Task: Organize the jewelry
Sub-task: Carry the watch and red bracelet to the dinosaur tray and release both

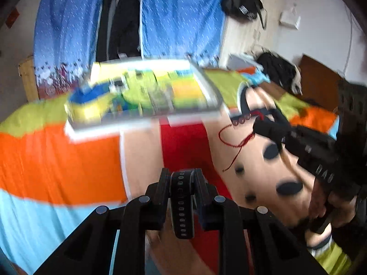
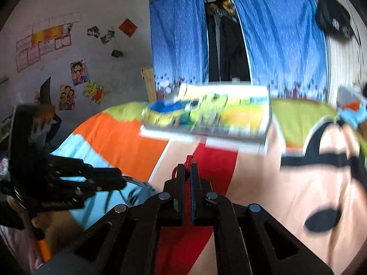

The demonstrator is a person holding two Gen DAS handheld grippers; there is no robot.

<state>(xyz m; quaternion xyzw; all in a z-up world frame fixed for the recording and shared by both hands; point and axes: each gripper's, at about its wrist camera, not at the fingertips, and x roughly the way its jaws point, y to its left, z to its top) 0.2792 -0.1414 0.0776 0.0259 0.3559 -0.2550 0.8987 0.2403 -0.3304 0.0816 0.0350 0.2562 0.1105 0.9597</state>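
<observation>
A black strap with a row of holes point(image 1: 182, 206), like a watch band, stands upright between the pads of my left gripper point(image 1: 182, 178), which is shut on it. My right gripper point(image 2: 187, 169) is shut on a red braided cord bracelet point(image 2: 189, 160). In the left wrist view, the bracelet's loop and tail point(image 1: 231, 141) dangle from the right gripper point(image 1: 260, 127) above the bedsheet. A clear compartment box point(image 1: 146, 94) lies flat on the bed ahead of both grippers, also seen as the box point(image 2: 206, 114) in the right wrist view. The left gripper point(image 2: 117, 181) shows at the left there. Both views are blurred.
The bed carries a bright cartoon sheet point(image 1: 57, 160) in orange, red, green and pale blue. Blue curtains point(image 1: 179, 16) hang behind the box with dark clothes between them. A black bag point(image 1: 243, 4) hangs at the right. Posters point(image 2: 78, 73) cover the left wall.
</observation>
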